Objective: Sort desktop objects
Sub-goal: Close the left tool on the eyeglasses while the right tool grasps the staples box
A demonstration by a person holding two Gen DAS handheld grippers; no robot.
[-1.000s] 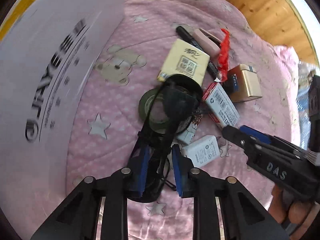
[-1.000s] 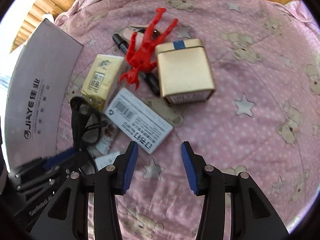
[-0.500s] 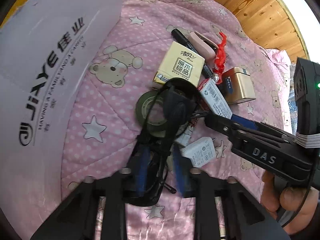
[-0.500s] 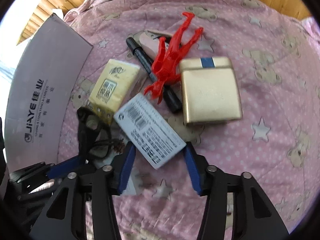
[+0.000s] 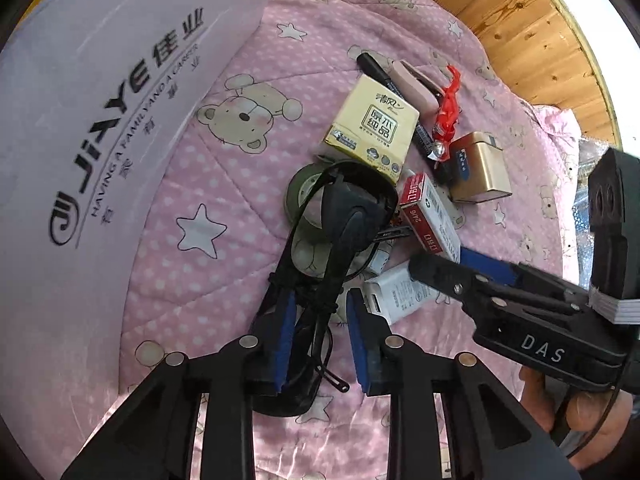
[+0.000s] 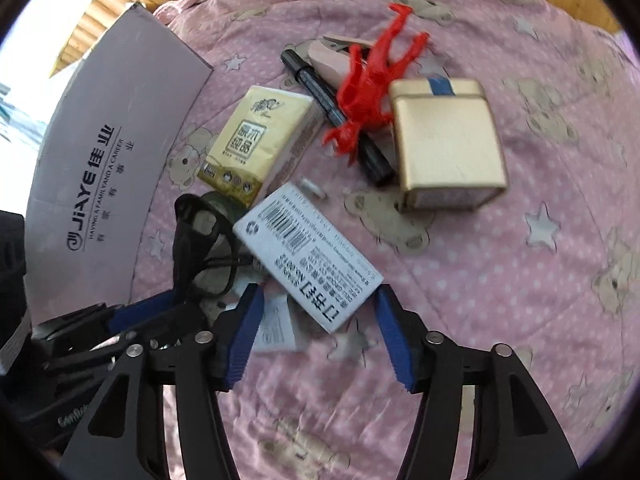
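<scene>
The staple box lies on a pink bear-print bedspread between the spread fingers of the right hand-held gripper, not yet clamped. Beside it lie a tissue pack, a gold tin, a red figure across a black marker, and a white charger. The left hand-held gripper stands apart around black glasses that overlie a tape roll. A grey cardboard box stands left; wood panelling lies behind.

Soft daylight, blown-out white at the upper corners, strong fisheye bending at edges, slight motion blur in the right view.
</scene>
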